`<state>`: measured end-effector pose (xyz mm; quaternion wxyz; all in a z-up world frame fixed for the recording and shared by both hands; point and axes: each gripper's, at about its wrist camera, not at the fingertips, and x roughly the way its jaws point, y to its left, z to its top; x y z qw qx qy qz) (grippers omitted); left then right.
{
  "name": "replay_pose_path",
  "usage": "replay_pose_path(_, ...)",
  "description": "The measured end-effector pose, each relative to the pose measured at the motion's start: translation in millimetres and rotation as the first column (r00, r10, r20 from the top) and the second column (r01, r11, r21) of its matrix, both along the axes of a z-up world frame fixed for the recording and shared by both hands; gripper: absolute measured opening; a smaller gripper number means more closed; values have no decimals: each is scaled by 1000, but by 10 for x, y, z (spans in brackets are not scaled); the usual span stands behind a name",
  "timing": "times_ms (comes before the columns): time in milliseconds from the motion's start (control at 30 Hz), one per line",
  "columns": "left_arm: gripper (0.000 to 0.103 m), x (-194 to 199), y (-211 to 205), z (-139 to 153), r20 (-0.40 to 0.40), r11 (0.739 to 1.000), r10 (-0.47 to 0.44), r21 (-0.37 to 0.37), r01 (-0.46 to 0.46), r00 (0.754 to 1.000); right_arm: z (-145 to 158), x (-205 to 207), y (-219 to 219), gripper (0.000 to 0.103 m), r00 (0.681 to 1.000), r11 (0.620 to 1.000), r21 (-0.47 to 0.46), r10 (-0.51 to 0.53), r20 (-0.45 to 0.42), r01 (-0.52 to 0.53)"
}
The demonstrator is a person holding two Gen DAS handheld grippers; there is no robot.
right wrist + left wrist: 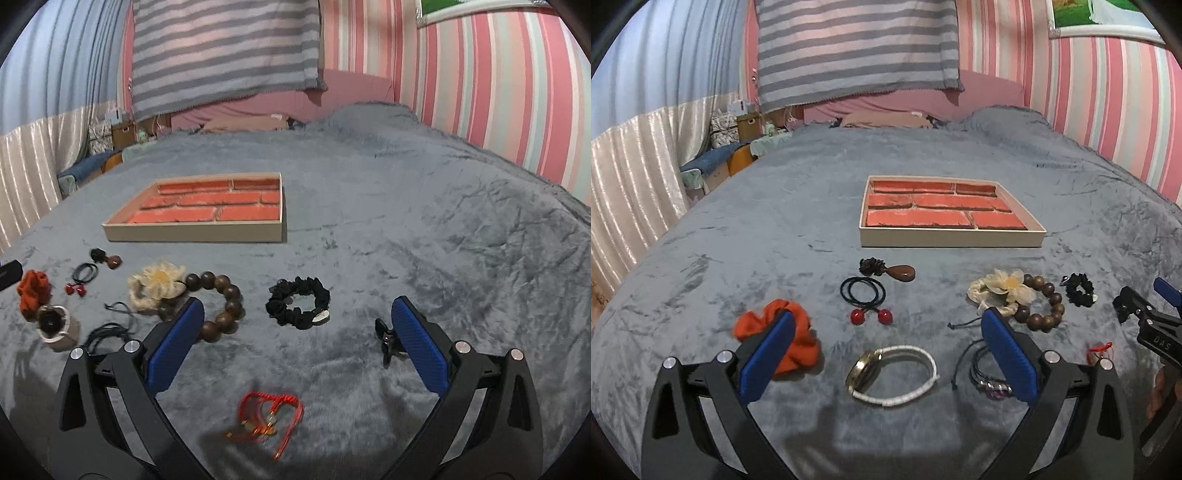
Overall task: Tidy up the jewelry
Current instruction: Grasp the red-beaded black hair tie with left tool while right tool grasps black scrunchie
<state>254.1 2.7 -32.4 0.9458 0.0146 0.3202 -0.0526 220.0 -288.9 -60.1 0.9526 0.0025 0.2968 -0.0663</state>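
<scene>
A shallow beige tray (951, 242) (195, 231) lined with red brick pattern lies on the grey blanket. My left gripper (890, 325) stands open above a white-strapped watch (892, 373), flanked by an orange scrunchie (783, 341) and dark cord bracelets (984, 373). Farther off lie black hair ties with red beads (866, 299), a brown pendant (903, 273), a cream flower scrunchie (1001, 290) and a wooden bead bracelet (1043, 306). My right gripper (297, 314) is open, holding nothing, with a black scrunchie (299, 302) between its fingers and a red string bracelet (269, 415) nearer.
A small black clip (386, 339) lies by my right gripper's right finger. The grey blanket (424, 240) spreads wide to the right. Striped pink walls (498, 92), a hanging striped cloth (857, 51) and cluttered boxes (738, 125) border the bed.
</scene>
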Motion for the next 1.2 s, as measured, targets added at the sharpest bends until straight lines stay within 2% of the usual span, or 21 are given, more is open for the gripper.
replay_pose_path(233, 97, 379, -31, -157, -44, 1000, -25, 12, 25, 999, -189, 325, -50, 85, 998, 1000, -21, 4, -62, -6)
replay_pose_path(267, 95, 451, -20, -201, -60, 1000, -29, 8, 30, 998, -219, 373, -56, 84, 997, 1000, -26, 4, -73, -6)
replay_pose_path(333, 83, 554, -11, -263, -86, 999, -30, 10, 31, 996, -270, 462, -84, 78, 996, 1000, -23, 3, -93, -5)
replay_pose_path(433, 80, 735, 9, -374, -136, 1000, -30, 2, 31, 990, -367, 610, -128, 67, 991, 1000, -2, 9, -133, -9)
replay_pose_path(500, 80, 822, 23, -427, -155, 999, -42, -12, 40, 987, -412, 677, -140, 63, 989, 1000, 11, 18, -149, -17)
replay_pose_path(700, 80, 971, 21, -568, -194, 999, -47, 14, 50, 980, -555, 846, -146, 55, 980, 1000, 22, 24, -200, -20)
replay_pose_path(833, 66, 1119, 70, -685, -260, 998, -65, -13, 64, 963, -604, 897, -163, 51, 975, 999, 36, 30, -222, -22)
replay_pose_path(933, 58, 1203, 85, -758, -299, 998, -64, -3, 66, 952, -626, 923, -154, 49, 973, 999, 29, 31, -230, -25)
replay_pose_path(1033, 57, 1247, 67, -811, -319, 997, -67, 19, 77, 945, -632, 947, -156, 48, 972, 999, 27, 31, -233, -25)
replay_pose_path(1200, 52, 1325, 78, -864, -341, 996, -79, 12, 88, 937, -653, 982, -167, 45, 971, 999, 30, 33, -236, -27)
